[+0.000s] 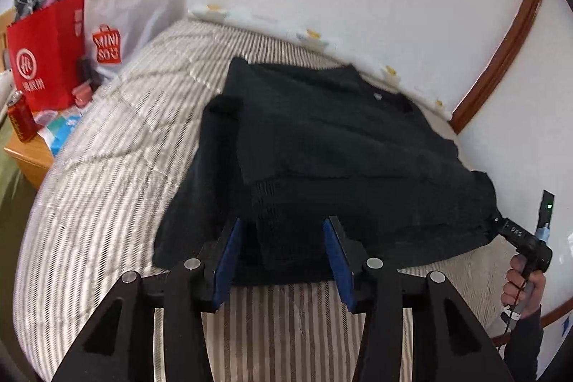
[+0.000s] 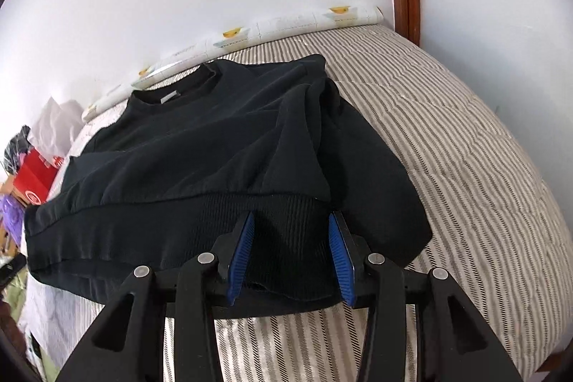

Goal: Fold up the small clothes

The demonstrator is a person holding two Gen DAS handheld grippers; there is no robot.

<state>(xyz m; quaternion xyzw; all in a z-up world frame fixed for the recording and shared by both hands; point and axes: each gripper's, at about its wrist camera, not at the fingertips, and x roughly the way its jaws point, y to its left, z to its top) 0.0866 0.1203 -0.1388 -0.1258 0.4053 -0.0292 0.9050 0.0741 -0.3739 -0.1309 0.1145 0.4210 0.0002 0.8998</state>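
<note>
On my left gripper (image 1: 284,256) the jaws stand spread apart, blue pads on either side of the ribbed hem of the black sweater (image 1: 322,145), gripping nothing; the cloth simply lies between and beyond them. My right gripper (image 2: 292,255) is likewise released, its blue pads wide on either side of the same ribbed band at the sweater's (image 2: 200,145) near right corner, with the hem edge sagging just in front of the fingers. The sweater lies spread on the striped bedcover (image 2: 465,138), collar toward the far wall, its label showing pale at the neck, and one sleeve folded in over the body on the left as the left wrist view shows it. In that view I can also see my right hand (image 1: 523,285) on the other gripper's handle at the sweater's near right corner. Farther out on the left stand a red paper bag (image 1: 46,56), a white Miniso bag (image 1: 121,20) and a red can (image 1: 21,119) on a wooden bedside table (image 1: 28,156).
</note>
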